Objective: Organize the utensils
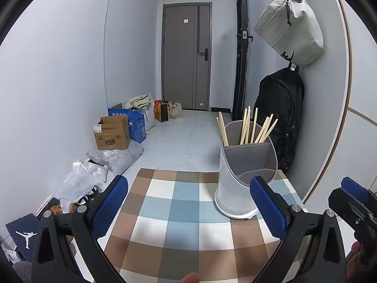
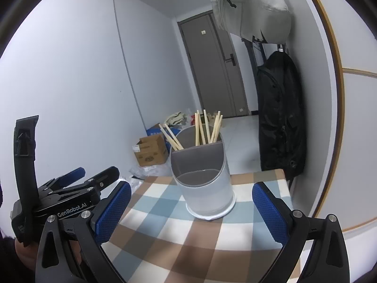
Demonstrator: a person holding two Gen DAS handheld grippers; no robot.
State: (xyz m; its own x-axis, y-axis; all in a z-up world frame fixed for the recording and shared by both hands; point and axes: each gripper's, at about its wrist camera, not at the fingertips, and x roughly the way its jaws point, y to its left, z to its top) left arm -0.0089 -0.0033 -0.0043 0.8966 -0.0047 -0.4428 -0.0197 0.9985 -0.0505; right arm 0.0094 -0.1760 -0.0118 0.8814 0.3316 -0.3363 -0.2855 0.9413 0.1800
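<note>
A white utensil holder point(image 1: 238, 186) with grey inner dividers stands on the checked tablecloth point(image 1: 179, 212) near the table's far right corner. Several wooden chopsticks point(image 1: 249, 129) stand in its rear compartment; the front compartment looks empty. The holder point(image 2: 205, 184) and chopsticks point(image 2: 202, 129) also show in the right wrist view, on the cloth point(image 2: 200, 240). My left gripper point(image 1: 188, 210) is open and empty, hovering over the cloth left of the holder. My right gripper point(image 2: 192, 210) is open and empty, in front of the holder. The left gripper's body point(image 2: 70, 188) shows at the left of the right wrist view.
A black backpack point(image 1: 280, 122) and a grey bag point(image 1: 289, 28) hang on the wall right of the table. Cardboard boxes point(image 1: 113, 132) and plastic bags point(image 1: 94, 172) lie on the floor to the left. A grey door point(image 1: 186, 61) is at the far end.
</note>
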